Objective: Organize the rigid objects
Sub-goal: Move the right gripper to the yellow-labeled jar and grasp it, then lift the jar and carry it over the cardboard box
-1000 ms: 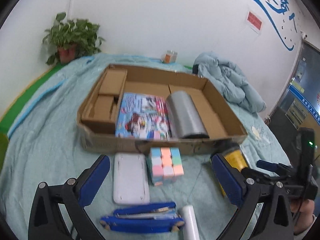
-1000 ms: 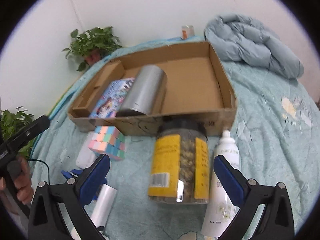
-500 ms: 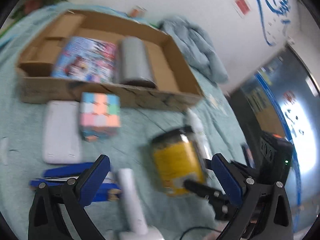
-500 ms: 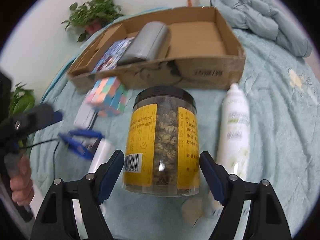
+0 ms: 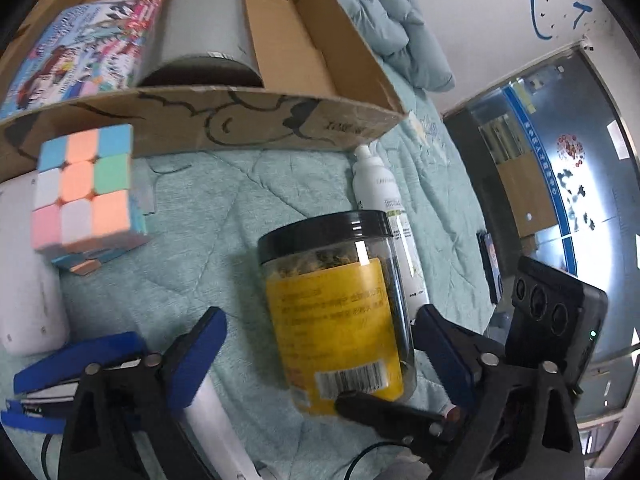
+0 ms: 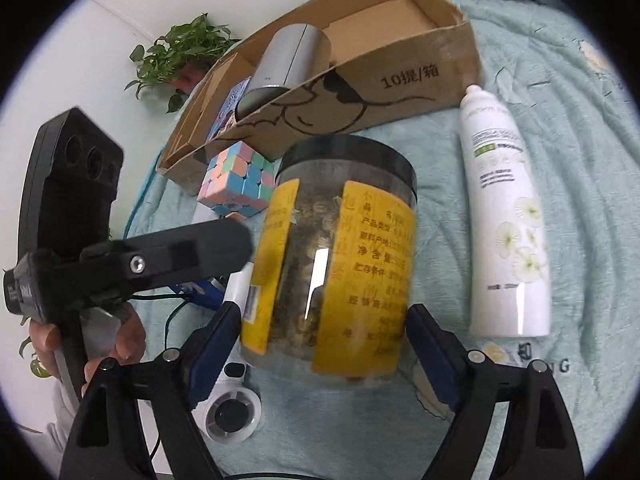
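Observation:
A clear jar with a black lid and yellow label (image 6: pixel 336 256) stands on the teal quilt, also in the left wrist view (image 5: pixel 340 312). My right gripper (image 6: pixel 320 344) has its blue pads against both sides of the jar's lower body. My left gripper (image 5: pixel 320 344) is open, its fingers straddling the jar with gaps on both sides. A pastel cube (image 5: pixel 84 188) sits left of the jar. A white spray bottle (image 6: pixel 504 216) lies to its right. The cardboard box (image 5: pixel 248 120) behind holds a silver cylinder (image 5: pixel 204 28) and a colourful book (image 5: pixel 76 44).
A blue stapler (image 5: pixel 72 376) and a white flat device (image 5: pixel 28 280) lie at the left. A white roller handle (image 5: pixel 216 420) lies under my left gripper. A folded jacket (image 5: pixel 384 12) and a potted plant (image 6: pixel 180 52) sit behind the box.
Both grippers moved in on the jar. The right gripper's fingers narrowed from wide open until the pads met the jar. The left gripper swung right and down, and the jar is now between its fingers.

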A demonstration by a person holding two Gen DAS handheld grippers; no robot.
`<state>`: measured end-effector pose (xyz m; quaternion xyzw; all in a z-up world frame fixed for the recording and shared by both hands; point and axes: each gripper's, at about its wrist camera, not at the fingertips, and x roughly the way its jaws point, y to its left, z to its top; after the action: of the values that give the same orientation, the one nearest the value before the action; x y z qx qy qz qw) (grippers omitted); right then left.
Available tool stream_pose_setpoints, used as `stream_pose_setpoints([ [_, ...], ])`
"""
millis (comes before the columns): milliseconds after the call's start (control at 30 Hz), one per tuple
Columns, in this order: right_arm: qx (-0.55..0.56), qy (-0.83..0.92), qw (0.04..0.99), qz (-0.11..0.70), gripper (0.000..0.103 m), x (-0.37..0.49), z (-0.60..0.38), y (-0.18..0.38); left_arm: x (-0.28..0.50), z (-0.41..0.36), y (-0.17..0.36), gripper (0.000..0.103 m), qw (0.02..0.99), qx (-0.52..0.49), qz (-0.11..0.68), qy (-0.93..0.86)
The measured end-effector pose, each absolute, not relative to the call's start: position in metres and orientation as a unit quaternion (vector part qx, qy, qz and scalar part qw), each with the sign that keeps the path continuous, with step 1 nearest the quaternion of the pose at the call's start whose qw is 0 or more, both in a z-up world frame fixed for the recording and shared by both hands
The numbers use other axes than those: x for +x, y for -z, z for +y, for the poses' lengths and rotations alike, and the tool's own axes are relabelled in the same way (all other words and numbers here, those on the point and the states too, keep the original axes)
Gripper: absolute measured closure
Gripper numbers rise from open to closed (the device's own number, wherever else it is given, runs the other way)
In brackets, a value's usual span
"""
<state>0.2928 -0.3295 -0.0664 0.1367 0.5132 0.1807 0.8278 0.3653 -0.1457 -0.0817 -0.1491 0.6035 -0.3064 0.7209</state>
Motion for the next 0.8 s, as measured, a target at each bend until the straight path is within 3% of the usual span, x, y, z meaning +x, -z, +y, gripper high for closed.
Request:
stream_pose_setpoints([
  [433, 0.088, -0.158, 0.835, 0.519, 0.014, 0.308, -0.299, 0.069, 0.365, -0.164, 0.084, 0.02, 0.718, -0.12, 0.594, 0.343],
  [800, 0.036, -0.162, 0.88, 0.446, 0.014, 0.312, -0.287, 0.02, 0.362, -0.151, 0.011, 0.023, 0.781, -0.105, 0.51, 0.344],
])
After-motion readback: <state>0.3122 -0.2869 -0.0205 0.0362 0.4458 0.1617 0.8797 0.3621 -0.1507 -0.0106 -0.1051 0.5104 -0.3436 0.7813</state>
